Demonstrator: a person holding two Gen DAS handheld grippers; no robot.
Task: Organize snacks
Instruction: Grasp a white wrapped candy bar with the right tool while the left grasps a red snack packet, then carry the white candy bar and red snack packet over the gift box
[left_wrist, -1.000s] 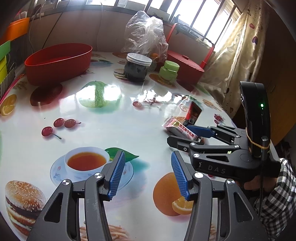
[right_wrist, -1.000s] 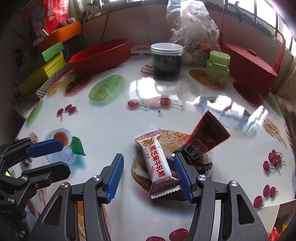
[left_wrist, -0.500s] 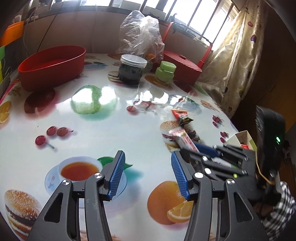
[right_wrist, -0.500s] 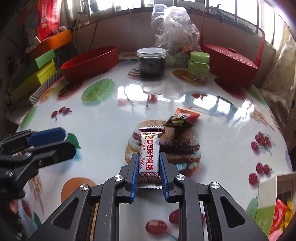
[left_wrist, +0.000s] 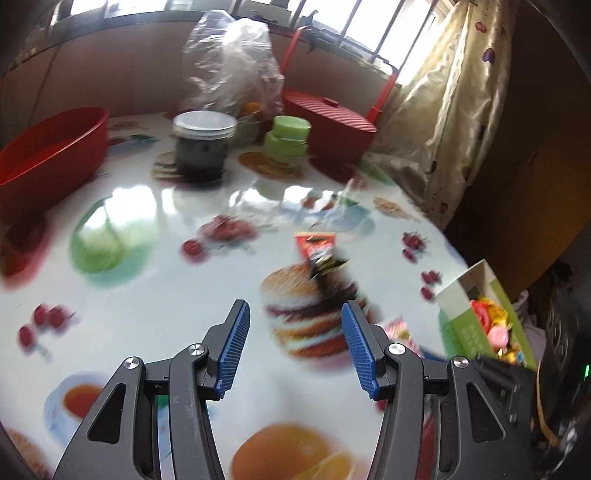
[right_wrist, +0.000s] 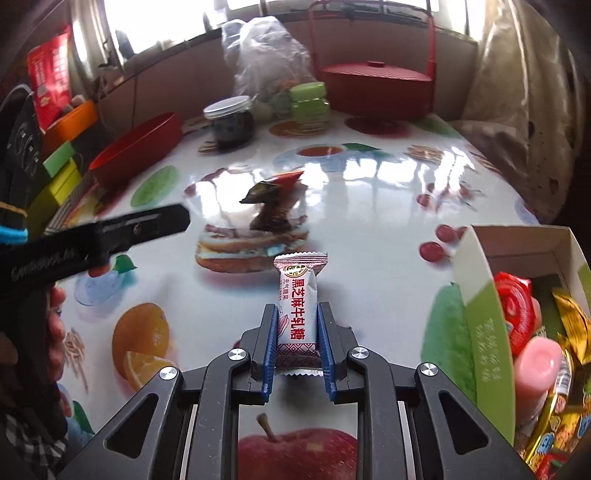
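My right gripper (right_wrist: 297, 306) is shut on a white candy packet (right_wrist: 299, 284) with red lettering, held a little above the table. Just to its right stands an open green-and-white box (right_wrist: 480, 295) with several wrapped snacks inside. A red-and-black snack packet (right_wrist: 275, 192) lies on the burger print further out. In the blurred left wrist view my left gripper (left_wrist: 293, 317) hangs open over the burger print with nothing between its fingers. The red-and-black packet (left_wrist: 319, 251) lies just beyond it, and the box (left_wrist: 465, 295) is to the right.
At the back stand a red oval tub (left_wrist: 48, 155), a dark jar with a clear lid (left_wrist: 201, 147), a green jar (left_wrist: 288, 142), a clear plastic bag (left_wrist: 232, 66) and a red handled basket (left_wrist: 332, 122). Coloured boxes (right_wrist: 59, 173) line the left edge.
My right gripper shut on the white candy packet and carried it right, up to the box. The red-and-black packet dropped flat. My left gripper, still open, swung right.
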